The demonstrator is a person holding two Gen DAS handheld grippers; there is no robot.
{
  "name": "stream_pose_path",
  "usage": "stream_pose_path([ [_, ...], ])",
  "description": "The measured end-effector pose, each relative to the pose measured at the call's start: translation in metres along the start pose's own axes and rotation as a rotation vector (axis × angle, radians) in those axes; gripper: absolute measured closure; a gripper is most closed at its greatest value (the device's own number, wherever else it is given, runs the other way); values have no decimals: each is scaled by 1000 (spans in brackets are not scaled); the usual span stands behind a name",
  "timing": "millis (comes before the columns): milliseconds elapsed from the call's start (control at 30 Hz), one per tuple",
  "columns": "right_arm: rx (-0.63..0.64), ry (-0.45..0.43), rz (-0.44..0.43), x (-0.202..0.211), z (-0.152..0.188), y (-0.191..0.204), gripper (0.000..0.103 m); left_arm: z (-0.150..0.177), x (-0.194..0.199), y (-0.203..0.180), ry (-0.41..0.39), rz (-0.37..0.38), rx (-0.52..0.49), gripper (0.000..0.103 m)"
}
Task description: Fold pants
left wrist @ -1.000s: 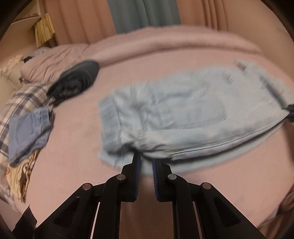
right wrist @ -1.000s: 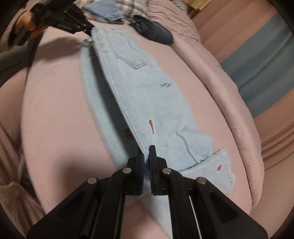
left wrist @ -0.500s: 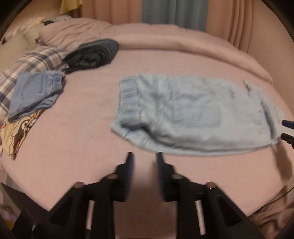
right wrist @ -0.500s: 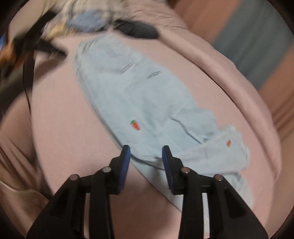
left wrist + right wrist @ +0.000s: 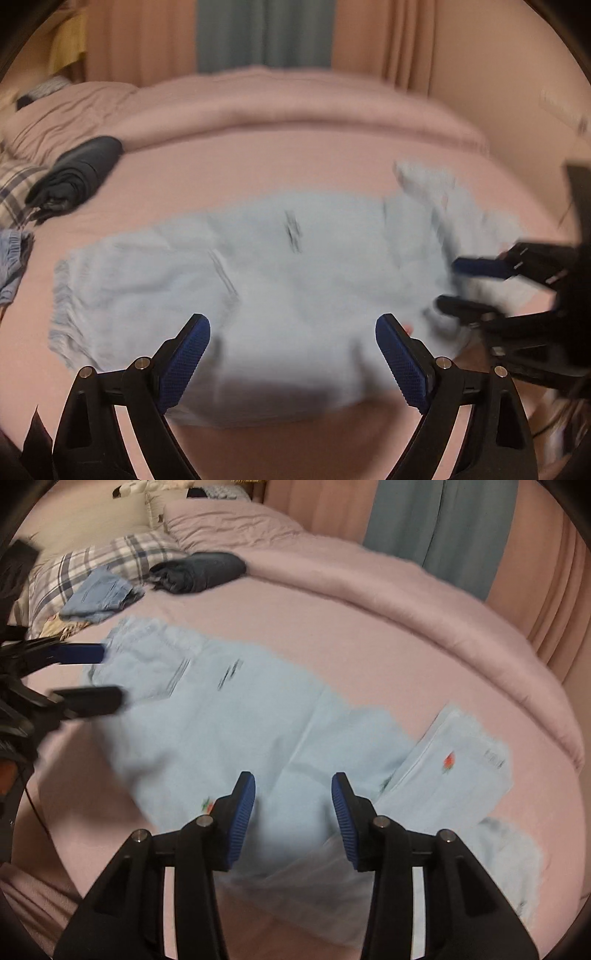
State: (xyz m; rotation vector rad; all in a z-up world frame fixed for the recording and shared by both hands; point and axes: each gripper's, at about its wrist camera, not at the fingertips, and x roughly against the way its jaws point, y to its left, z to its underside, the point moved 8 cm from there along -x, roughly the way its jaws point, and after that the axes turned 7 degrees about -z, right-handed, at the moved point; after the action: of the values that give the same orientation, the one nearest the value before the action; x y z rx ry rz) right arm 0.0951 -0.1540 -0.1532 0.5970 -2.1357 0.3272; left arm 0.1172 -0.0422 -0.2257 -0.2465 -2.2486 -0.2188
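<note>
One pair of pale pants [image 5: 258,720] lies on the pink bed [image 5: 369,627]; left gripper [image 5: 291,354] and right gripper [image 5: 293,808], just opened, grasp nothing.

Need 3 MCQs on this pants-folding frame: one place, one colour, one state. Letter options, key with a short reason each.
1. Where does the dark folded garment lie?
A. on the bed near the plaid pillow, beyond the pants
B. on top of the pants
C. on the floor

2. What colour are the pants being folded?
A. black
B. light blue
C. red

3. How do the jaws of the left gripper and right gripper stand?
A. both clamped on the fabric
B. only the left clamped
C. both open, holding nothing

Key: 1 A, the dark bundle sits apart from the pants, by the pillow. 2 B, pale blue denim with small carrot marks. 3 C, both pairs have just been opening; the pants lie flat on the bed with a gap between each pair of pads.
</note>
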Motion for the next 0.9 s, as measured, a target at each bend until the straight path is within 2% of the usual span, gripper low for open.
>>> stream_pose_path([
  [67, -6, 46, -4, -7, 21, 4, 59, 31, -29, -8, 128, -28, -48, 12],
  [133, -18, 106, -6, -17, 47, 5, 59, 35, -26, -6, 64, -21, -17, 11],
  [167, -19, 92, -11, -18, 51, 5, 59, 36, -24, -4, 66, -9, -5, 11],
  [200, -15, 61, -8, -15, 53, 6, 59, 36, -23, -2, 76, -3, -3, 11],
  [300, -26, 76, -9, -13, 49, 7, 59, 32, -17, 0, 125, 6, 7, 11],
  [433, -52, 65, -29, 0, 39, 2, 58, 18, 0, -9, 101, 60, 39, 11],
  [467, -64, 64, -29, 2, 40, -2, 55, 15, 3, -16, 92, 79, 40, 11],
  [533, -106, 92, 14, 5, 50, -17, 53, 8, 2, -34, 85, 116, 8, 11],
  [600, -167, 119, 7, 7, 60, -31, 52, 7, -4, -49, 92, 123, -36, 11],
  [633, -228, 108, -39, 13, 66, -37, 52, 9, -10, -56, 106, 132, -56, 11],
  [700, -298, 79, -65, 27, 71, -48, 52, 20, -25, -70, 153, 154, -84, 11],
  [767, -337, 47, -41, 43, 75, -61, 51, 20, -29, -73, 127, 137, -107, 8],
  [900, -408, 23, 22, 67, 79, -95, 51, 16, -26, -70, 144, 189, -67, 8],
])
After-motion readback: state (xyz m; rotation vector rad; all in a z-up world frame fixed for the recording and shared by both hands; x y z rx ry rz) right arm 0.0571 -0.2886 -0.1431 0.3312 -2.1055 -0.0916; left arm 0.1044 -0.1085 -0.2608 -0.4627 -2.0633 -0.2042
